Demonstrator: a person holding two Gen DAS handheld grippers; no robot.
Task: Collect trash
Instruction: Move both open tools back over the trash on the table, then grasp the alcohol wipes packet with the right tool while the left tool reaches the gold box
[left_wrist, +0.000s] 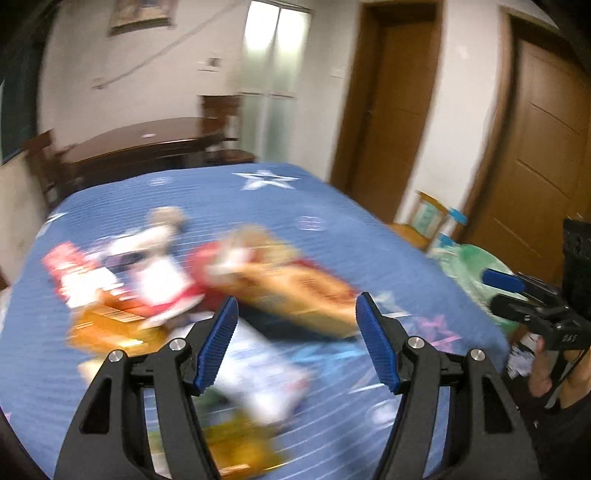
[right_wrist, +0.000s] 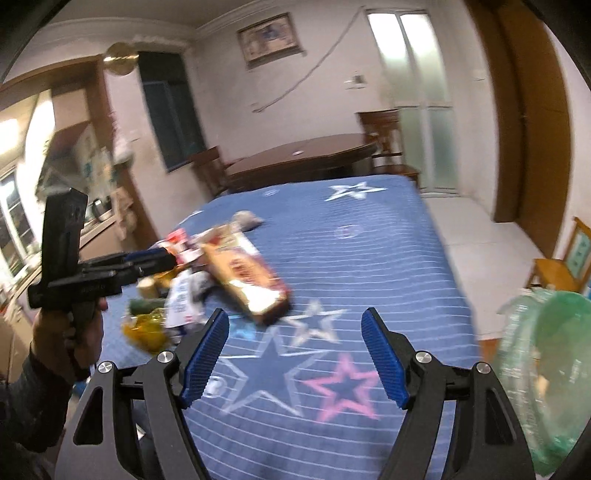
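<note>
Trash (right_wrist: 207, 273) is heaped on the left half of a surface covered by a blue star-print cloth (right_wrist: 351, 258). At the far left of the right wrist view, the left claw (right_wrist: 157, 260) is held in a hand (right_wrist: 70, 328) with a dark sleeve, its tip pointing toward the heap; from the side its gap is hard to read. In its own view, the left claw (left_wrist: 295, 321) is seen spread apart with nothing between its blue pads (left_wrist: 218, 343), blurred wrappers lying below and beyond them. Red-and-white packets (left_wrist: 74, 273) are seen at the left of the heap, yellow wrappers (right_wrist: 147, 325) at its near edge, and a long tan-and-red packet (right_wrist: 251, 284) at its right side, lying flat on the cloth. The right claw (right_wrist: 295, 325) is held released above bare cloth, right of the heap, with only printed stars below its pads. At the far right, a green plastic bag (right_wrist: 543, 369) is seen beside the surface edge, its mouth open. Behind, a dark wooden table (right_wrist: 306, 155) and brown doors (left_wrist: 546, 147) are visible.
</note>
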